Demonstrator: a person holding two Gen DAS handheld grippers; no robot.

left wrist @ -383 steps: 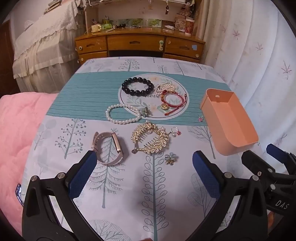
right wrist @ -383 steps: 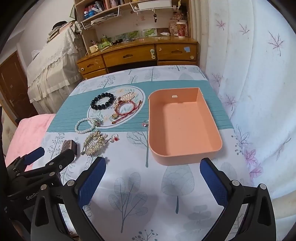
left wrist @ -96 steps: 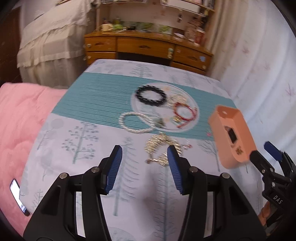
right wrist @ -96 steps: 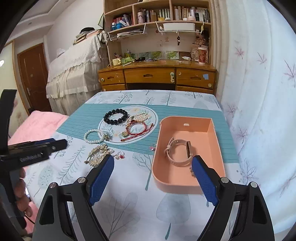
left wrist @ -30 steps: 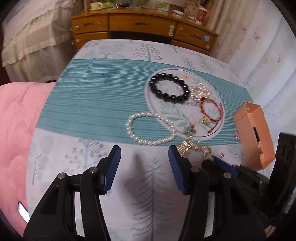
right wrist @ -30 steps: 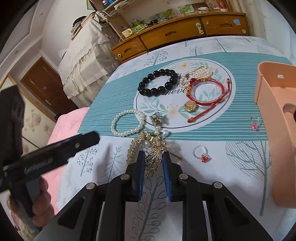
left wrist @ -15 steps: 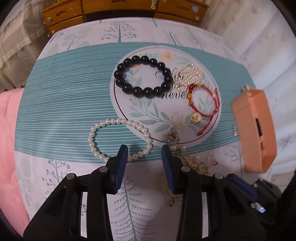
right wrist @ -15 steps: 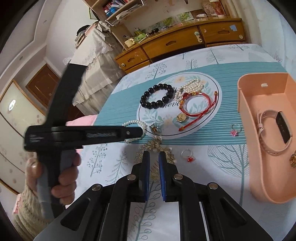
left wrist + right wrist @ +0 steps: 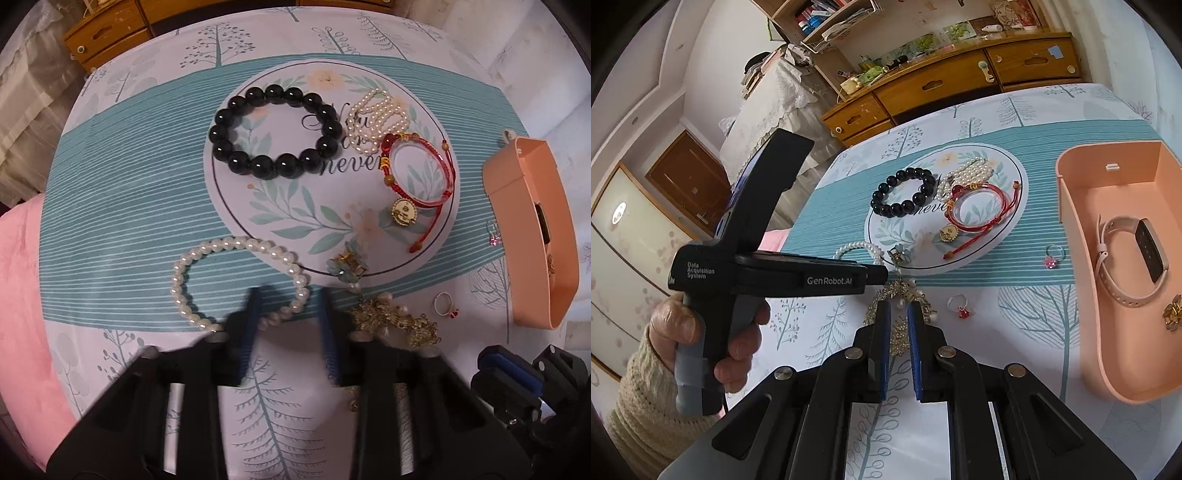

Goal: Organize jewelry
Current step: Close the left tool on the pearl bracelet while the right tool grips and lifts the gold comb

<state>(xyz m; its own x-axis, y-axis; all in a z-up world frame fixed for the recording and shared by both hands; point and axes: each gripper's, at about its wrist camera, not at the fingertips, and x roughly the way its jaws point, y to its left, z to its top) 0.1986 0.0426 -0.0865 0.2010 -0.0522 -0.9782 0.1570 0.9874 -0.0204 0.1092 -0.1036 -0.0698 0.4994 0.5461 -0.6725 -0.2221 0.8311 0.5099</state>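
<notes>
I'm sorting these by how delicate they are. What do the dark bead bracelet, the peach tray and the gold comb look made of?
Dark bead bracelet: polished stone or glass, judging by glossy highlights. Peach tray: matte moulded plastic with smooth, rounded walls. Gold comb: shiny gold-tone metal filigree with pearl-like beads.

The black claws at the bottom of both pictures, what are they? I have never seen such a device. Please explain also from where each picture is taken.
They are hand-held tools, not a robot. A person holds one claw in each hand, and a camera on each looks along its fingers. The left claw gives the downward view: it is open over the pearl bracelet. The right claw gives the other view and seems to pinch the gold hair comb. A black bead bracelet lies on the cloth. A watch is in the peach tray.
</notes>
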